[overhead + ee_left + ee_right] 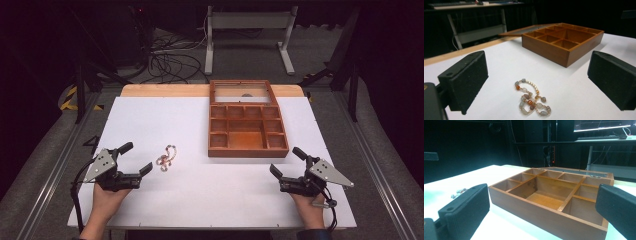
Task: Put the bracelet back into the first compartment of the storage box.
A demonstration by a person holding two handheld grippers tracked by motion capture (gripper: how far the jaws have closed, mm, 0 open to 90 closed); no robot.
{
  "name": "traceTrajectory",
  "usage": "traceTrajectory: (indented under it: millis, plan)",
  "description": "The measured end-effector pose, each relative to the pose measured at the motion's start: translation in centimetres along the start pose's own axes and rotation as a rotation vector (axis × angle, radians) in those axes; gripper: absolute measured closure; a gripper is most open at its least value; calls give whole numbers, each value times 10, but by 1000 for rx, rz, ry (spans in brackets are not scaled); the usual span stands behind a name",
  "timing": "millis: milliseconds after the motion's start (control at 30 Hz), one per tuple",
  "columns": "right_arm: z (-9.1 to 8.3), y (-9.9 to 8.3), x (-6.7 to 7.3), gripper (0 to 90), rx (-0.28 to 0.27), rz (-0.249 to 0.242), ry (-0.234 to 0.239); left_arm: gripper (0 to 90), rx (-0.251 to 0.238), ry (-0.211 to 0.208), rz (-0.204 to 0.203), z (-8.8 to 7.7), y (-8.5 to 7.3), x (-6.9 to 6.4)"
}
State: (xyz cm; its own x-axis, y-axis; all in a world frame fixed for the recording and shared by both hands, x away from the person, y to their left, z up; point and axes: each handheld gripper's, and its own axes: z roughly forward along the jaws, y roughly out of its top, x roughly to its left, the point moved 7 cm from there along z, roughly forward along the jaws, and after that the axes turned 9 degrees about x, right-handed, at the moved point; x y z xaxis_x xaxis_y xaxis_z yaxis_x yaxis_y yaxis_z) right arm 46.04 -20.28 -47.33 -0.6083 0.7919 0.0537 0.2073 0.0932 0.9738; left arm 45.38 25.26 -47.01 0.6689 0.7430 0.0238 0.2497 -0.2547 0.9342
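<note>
A beaded bracelet (166,156) of grey, orange and gold beads lies coiled on the white table, left of a wooden compartment box (247,126). My left gripper (136,159) rests open just left of the bracelet; in the left gripper view the bracelet (532,99) lies between and ahead of the black jaws, untouched. My right gripper (288,161) stands open near the box's front right corner. In the right gripper view the box (554,202) is close ahead, its compartments empty, and the bracelet (459,192) shows far left.
The box's glass lid (243,92) lies open flat behind it, over the wooden table edge (165,90). The white table surface (210,195) spreads out in front of both hands. A metal stand (248,35) and cables sit on the floor beyond.
</note>
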Motion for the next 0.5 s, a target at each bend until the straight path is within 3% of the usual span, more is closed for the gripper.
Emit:
traceTrajectory:
  millis: [233, 500]
  plan:
    - [1, -1, 0, 0, 3, -2, -3, 55, 50, 8, -22, 12, 2, 1]
    - [2, 0, 0, 1, 2, -6, -10, 91, 156, -3, -47, 35, -3, 0]
